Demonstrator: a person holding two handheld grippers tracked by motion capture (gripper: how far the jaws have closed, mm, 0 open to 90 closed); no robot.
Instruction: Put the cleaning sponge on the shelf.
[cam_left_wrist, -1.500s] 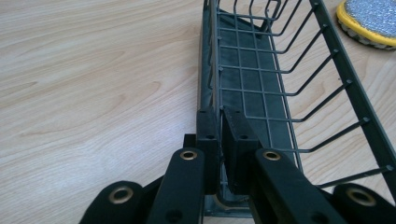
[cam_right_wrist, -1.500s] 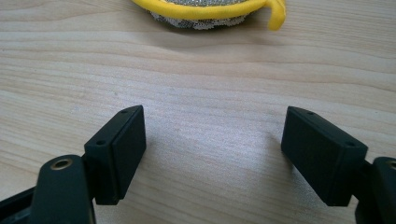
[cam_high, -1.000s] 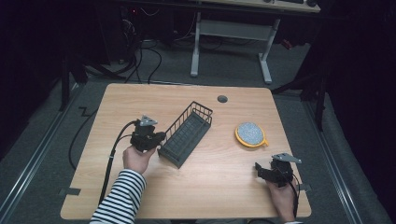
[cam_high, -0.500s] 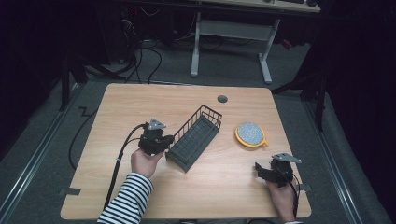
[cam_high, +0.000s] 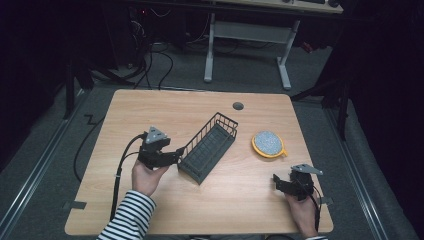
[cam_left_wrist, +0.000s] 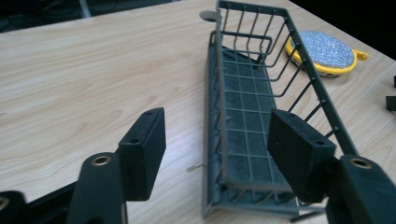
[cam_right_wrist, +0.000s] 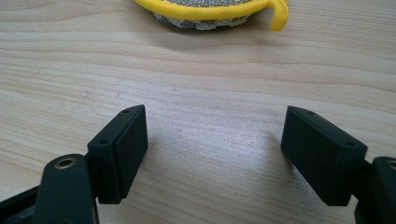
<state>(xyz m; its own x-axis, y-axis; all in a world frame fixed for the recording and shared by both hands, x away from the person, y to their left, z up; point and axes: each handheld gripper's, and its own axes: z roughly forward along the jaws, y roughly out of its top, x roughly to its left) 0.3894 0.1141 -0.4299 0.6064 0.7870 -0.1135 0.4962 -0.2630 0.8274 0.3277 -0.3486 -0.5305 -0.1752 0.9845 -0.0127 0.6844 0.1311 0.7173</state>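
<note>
A dark wire basket (cam_high: 207, 147) lies slantwise on the wooden table (cam_high: 165, 107), near the middle. My left gripper (cam_high: 175, 156) is at its near left end. In the left gripper view the basket (cam_left_wrist: 243, 116) has its near end between the jaws of my left gripper (cam_left_wrist: 219, 149), which have just been opening; the pads stand off the wire. A round yellow-rimmed scrubber (cam_high: 268, 143) lies to the right of the basket. My right gripper (cam_high: 276, 182) rests near the front right edge, open with nothing in it, facing the scrubber (cam_right_wrist: 205, 11).
A grey cable grommet (cam_high: 238, 106) sits in the table's far edge. Black cable trails off the left side from my left gripper. Bare wood lies across the far left and the front middle. The floor drops away past the table's edges.
The basket slid a little to the right with my left gripper shut on its end. The left jaws have now spread and let go of it. The right hand has kept still.
</note>
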